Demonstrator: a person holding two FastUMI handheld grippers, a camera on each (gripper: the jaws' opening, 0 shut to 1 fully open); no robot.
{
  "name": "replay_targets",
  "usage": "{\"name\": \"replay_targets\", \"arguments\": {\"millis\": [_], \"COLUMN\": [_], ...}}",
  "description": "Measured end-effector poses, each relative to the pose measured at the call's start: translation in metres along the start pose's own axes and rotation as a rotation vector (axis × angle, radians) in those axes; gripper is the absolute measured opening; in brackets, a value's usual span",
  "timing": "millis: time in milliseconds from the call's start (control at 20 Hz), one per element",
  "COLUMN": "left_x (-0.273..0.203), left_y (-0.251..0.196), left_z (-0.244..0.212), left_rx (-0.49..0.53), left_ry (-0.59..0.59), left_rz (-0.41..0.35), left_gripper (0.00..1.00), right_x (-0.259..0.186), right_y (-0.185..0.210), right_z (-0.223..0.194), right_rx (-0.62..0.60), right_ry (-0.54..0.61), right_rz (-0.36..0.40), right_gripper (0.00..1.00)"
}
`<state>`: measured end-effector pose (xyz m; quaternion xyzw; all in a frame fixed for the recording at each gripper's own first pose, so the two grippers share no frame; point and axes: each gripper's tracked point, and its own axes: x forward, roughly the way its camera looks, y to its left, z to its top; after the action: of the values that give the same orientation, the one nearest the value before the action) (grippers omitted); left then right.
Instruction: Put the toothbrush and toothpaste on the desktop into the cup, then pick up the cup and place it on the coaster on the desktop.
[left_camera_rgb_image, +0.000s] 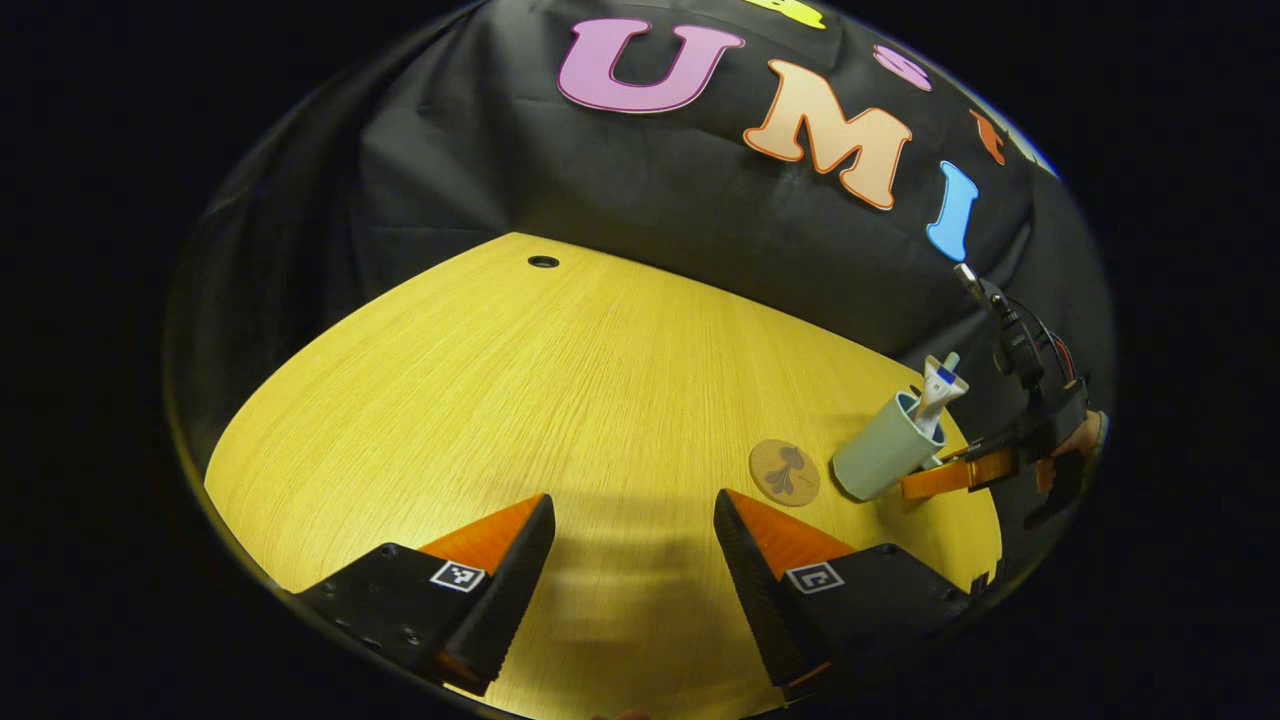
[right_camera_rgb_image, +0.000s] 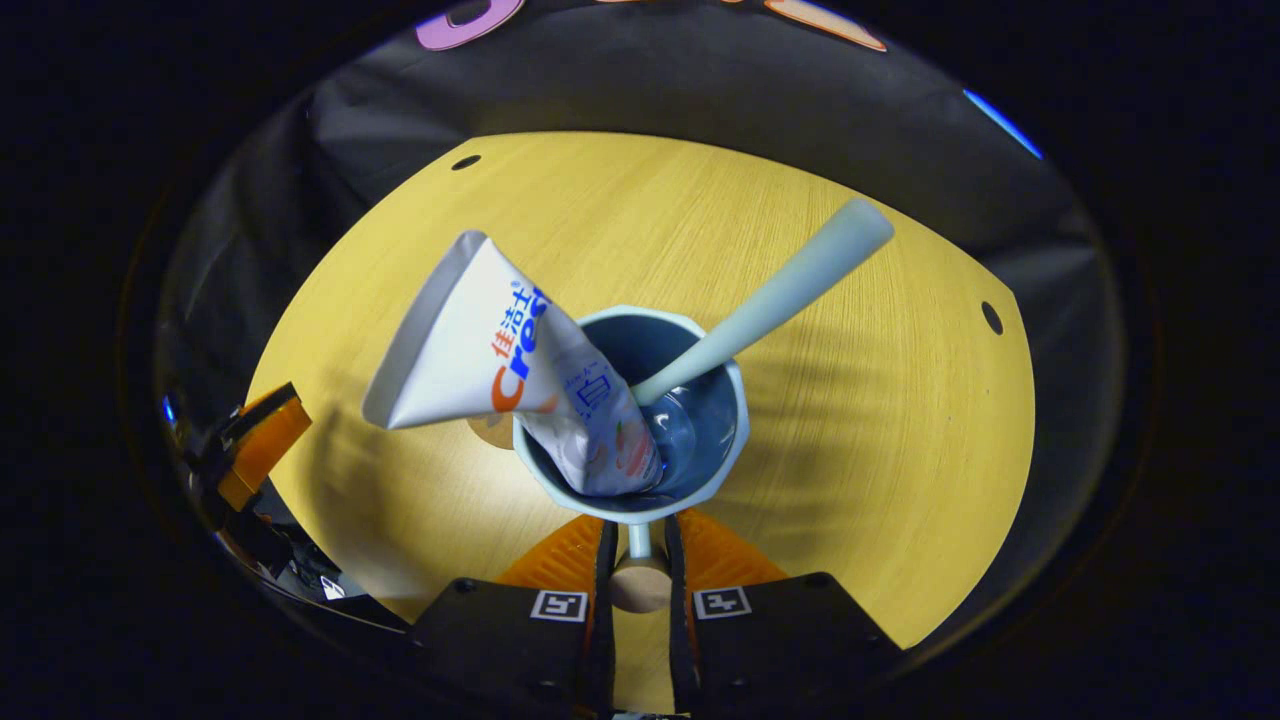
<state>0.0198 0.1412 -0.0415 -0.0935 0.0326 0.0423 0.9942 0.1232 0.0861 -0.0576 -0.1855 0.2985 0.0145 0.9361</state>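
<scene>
Right hand-held gripper (right_camera_rgb_image: 640, 545) clamped on cup (right_camera_rgb_image: 632, 415) handle; left (left_camera_rgb_image: 635, 560) apart; tilted cup could spill toothpaste (right_camera_rgb_image: 500, 360) before coaster (left_camera_rgb_image: 784, 472).

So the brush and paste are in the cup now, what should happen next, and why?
Probably carry the cup sideways to the coaster and set it down. The toothpaste and toothbrush already stand inside it, the right gripper has its jaws closed on the handle, and the coaster lies bare beside it.
</scene>
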Motion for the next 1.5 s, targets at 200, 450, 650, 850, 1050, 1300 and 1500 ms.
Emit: {"name": "replay_targets", "arguments": {"millis": [200,450,650,850,1050,1300,1500], "left_x": [0.001,-0.01,-0.006,-0.007,-0.008,-0.011,-0.011], "left_y": [0.003,0.017,0.028,0.036,0.036,0.031,0.013], "left_z": [-0.004,-0.016,-0.013,-0.015,-0.014,-0.012,-0.009], "left_rx": [-0.013,-0.021,-0.034,-0.044,-0.035,-0.009,0.021], "left_ry": [0.013,0.016,0.012,0.017,0.02,0.022,0.039], "left_rz": [0.009,0.038,0.056,0.067,0.073,0.059,0.03], "left_gripper": [0.93,0.93,0.93,0.93,0.93,0.93,0.93], "right_x": [-0.006,0.007,0.02,0.022,0.024,0.015,0.004], "right_y": [0.02,0.062,0.077,0.087,0.085,0.088,0.083], "right_z": [0.021,0.033,0.033,0.03,0.027,0.025,0.007], "right_rx": [-0.046,-0.121,-0.16,-0.184,-0.217,-0.221,-0.164], "right_ry": [-0.028,-0.015,0.004,0.016,0.021,-0.009,-0.026], "right_rz": [0.029,0.07,0.084,0.071,0.055,0.076,0.105], "right_gripper": [0.24,0.24,0.24,0.24,0.24,0.34,0.99]}}
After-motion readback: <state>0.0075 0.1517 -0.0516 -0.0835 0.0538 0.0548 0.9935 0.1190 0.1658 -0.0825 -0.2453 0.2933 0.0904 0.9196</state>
